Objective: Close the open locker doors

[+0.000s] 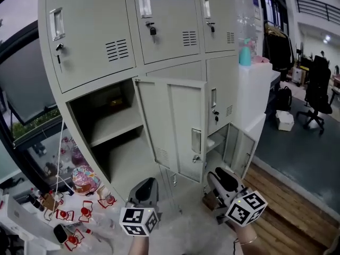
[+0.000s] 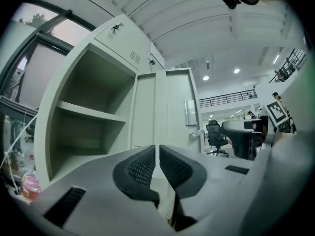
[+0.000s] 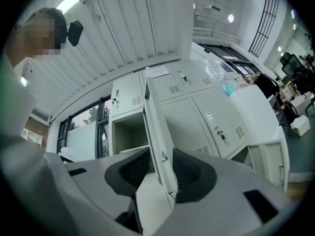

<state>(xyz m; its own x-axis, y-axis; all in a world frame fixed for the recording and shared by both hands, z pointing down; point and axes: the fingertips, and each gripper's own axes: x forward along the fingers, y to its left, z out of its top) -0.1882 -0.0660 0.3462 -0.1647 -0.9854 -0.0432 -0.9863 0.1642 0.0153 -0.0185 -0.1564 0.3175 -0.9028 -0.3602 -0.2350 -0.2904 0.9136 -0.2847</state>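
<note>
Set your right gripper (image 1: 219, 175), jaws apart and empty, flat against the door (image 1: 178, 126) near its latch edge and push steadily, keeping the left gripper (image 1: 146, 189), jaws together, below the door.

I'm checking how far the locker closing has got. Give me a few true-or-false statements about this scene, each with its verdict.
1. The middle-row locker door stands open. True.
2. The top-row doors are open. False: they are all shut.
3. A shelf divides the open compartment. True.
4. The right gripper is clamped shut. False: its jaws stand apart, and the open door's edge shows in the gap.
5. The left gripper holds the open door. False: its jaws are together with nothing between them.
</note>
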